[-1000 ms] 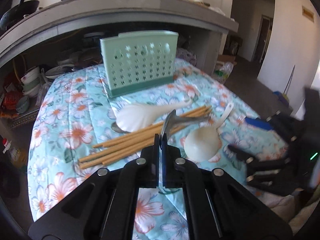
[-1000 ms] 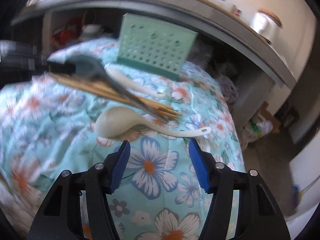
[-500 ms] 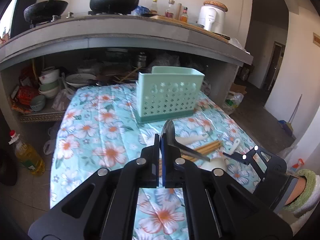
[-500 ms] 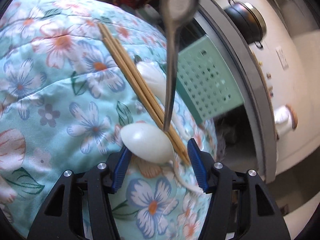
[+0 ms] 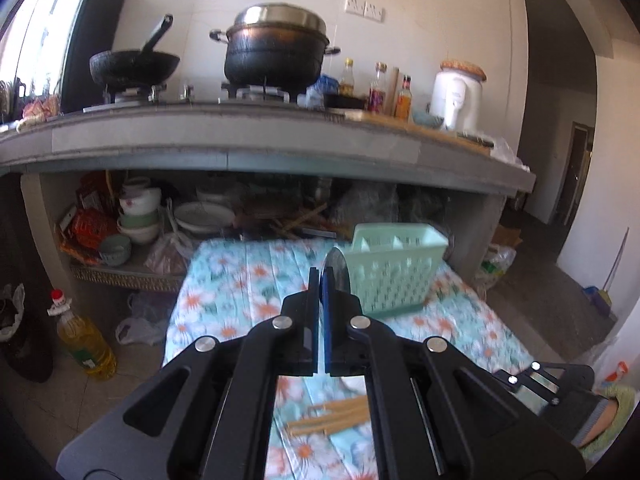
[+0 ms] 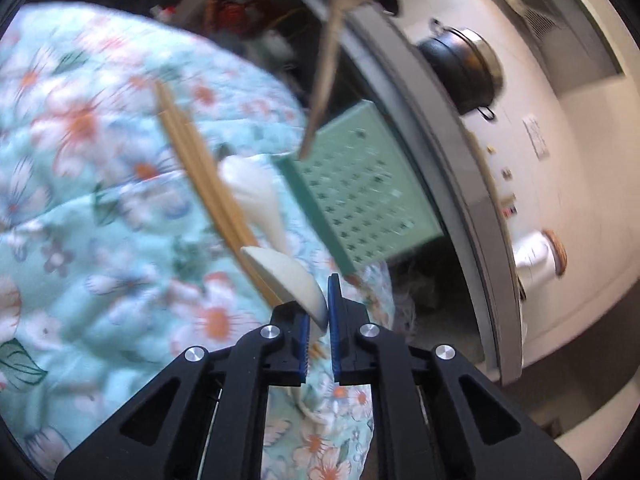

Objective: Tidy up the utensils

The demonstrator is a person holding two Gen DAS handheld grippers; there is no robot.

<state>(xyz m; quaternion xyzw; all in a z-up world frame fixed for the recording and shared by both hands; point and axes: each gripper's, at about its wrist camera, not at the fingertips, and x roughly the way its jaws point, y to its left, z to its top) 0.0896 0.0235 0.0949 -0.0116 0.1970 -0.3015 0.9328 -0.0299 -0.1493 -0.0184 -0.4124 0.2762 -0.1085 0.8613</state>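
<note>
In the left wrist view, a bottle of yellow oil (image 5: pixel 86 342) stands on the floor at the far left. Right of it is the worktop (image 5: pixel 224 280) with a flowered cloth. The left tongs (image 5: pixel 321 280) are pressed together and pinch a metal spoon (image 5: pixel 337 270), whose bowl stands up above the fingertips. Just right of the spoon, at the far edge of the worktop, stands a green basket (image 5: pixel 394 268) with holes. Near the camera, brown chopsticks (image 5: pixel 332 416) lie on the cloth.

In the right wrist view, the chopsticks (image 6: pixel 200 168) lie at the left, and a white spoon (image 6: pixel 256 196) lies touching their right side. The right tongs (image 6: pixel 318 312) pinch a second white spoon (image 6: pixel 288 276) by its bowl. The metal spoon (image 6: pixel 326 68) hangs blurred above the green basket (image 6: pixel 360 192).
</note>
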